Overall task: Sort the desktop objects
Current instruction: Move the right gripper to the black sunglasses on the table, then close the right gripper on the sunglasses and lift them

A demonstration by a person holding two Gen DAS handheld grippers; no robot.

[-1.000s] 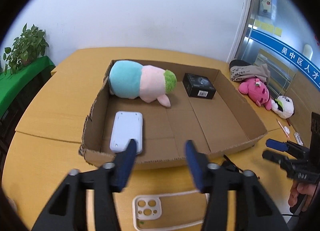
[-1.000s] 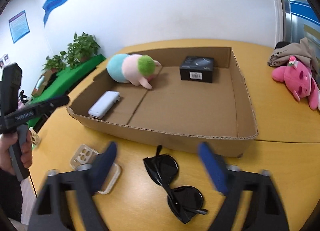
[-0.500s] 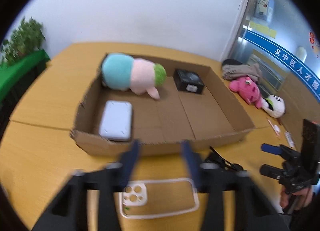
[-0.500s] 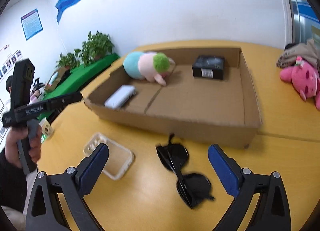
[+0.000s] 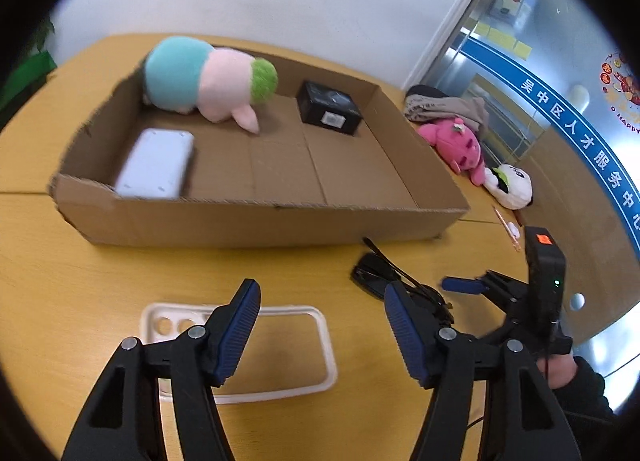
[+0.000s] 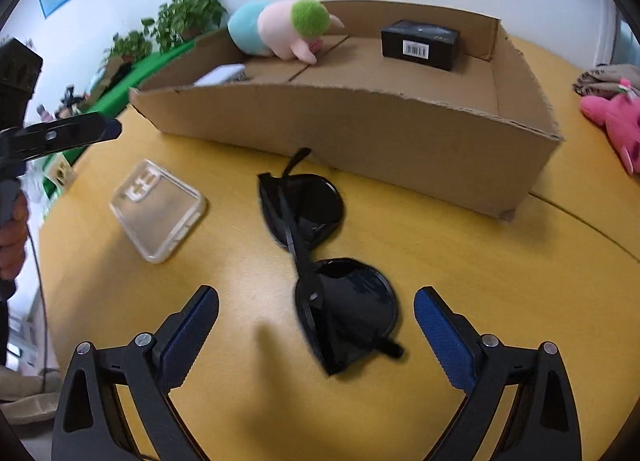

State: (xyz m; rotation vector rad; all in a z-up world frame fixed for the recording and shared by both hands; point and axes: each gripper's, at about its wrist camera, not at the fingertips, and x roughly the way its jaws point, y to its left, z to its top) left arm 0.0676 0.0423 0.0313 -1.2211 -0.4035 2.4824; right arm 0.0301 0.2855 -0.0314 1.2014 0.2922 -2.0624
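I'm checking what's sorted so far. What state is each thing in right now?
Cardboard box: open-topped, partly filled.
Plush toy: lying in box.
Black box: in box, closed.
White device: flat in box.
Phone case: empty, on table.
Sunglasses: folded, on table.
Left gripper: opening, empty.
Right gripper: closing, astride sunglasses, not gripping.

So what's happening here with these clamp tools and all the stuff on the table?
A person is tidying desk items into a cardboard box, holding a two-finger gripper in each hand. The box already holds a plush toy, a white power bank and a small black box. The left gripper hangs over a clear phone case, its jaws opening. The right gripper straddles the sunglasses, jaws closing but not yet touching them.
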